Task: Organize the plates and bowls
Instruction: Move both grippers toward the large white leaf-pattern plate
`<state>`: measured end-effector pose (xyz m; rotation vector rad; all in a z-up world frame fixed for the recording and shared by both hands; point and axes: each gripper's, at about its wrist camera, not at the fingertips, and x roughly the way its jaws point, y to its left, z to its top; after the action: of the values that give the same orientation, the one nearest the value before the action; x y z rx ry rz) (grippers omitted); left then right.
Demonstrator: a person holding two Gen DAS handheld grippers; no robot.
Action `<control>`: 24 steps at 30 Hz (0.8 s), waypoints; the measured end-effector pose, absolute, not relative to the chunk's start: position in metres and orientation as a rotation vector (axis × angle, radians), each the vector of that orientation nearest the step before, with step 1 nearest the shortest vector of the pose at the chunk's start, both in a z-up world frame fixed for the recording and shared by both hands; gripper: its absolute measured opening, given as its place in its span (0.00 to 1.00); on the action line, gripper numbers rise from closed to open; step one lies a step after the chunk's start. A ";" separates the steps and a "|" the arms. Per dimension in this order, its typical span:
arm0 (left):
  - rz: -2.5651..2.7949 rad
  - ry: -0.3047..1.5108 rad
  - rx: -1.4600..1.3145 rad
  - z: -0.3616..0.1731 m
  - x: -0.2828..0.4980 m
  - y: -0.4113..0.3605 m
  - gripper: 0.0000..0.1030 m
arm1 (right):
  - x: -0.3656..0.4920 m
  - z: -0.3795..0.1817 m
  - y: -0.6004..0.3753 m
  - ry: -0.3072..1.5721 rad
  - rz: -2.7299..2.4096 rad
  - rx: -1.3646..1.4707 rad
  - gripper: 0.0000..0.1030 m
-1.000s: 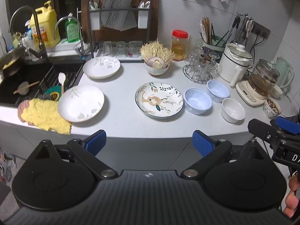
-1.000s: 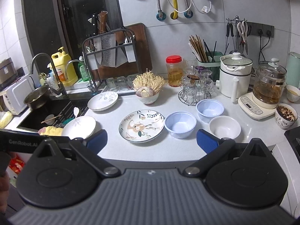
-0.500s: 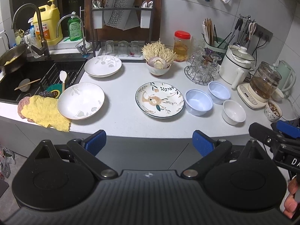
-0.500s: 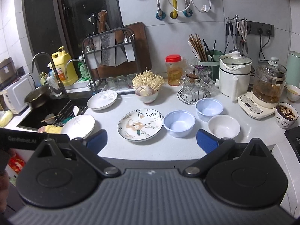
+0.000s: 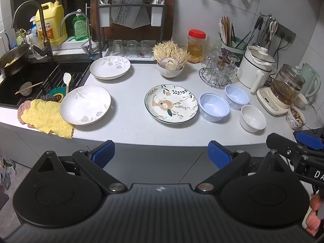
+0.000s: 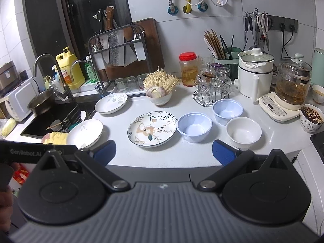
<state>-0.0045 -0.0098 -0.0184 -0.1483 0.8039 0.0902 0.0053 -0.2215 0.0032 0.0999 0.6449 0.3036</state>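
White kitchen countertop under tiled wall; sink at 9 o'clock.

Task items, all resting on the counter, none held:
- deer-patterned round ceramic plate, centre.
- two white leaf-print shallow plates: near one at 10 o'clock, lying partly on a yellow dishcloth; far one beyond it, near the dish rack.
- two pale blue plastic bowls and a plain white ceramic bowl, clustered at 2 o'clock, just beside the deer plate.

My left gripper: blue pads wide apart, nothing between them, short of the counter edge. My right gripper: likewise spread, empty.

Writing: "GenRobot.AI" on my left gripper's body, readable only in the right wrist view. Partial "DA" on my right gripper's body, left wrist view only. Labels on the yellow detergent jug and green bottle too small to read.

View differences: right wrist view alone shows a white microwave at 9 o'clock. Left wrist view alone shows fingertips at the lower right edge.
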 end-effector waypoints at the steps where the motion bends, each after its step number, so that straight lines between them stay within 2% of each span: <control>1: 0.094 0.803 -0.154 -0.018 -0.004 -0.009 0.97 | 0.006 0.003 -0.221 0.645 0.306 0.100 1.00; 24: 0.094 0.808 -0.172 -0.020 0.001 -0.004 0.97 | 0.012 0.002 -0.221 0.642 0.359 0.135 1.00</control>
<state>0.0007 -0.0035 -0.0199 -0.1721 0.8083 0.0941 0.0117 -0.2212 0.0024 0.1354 0.6420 0.3586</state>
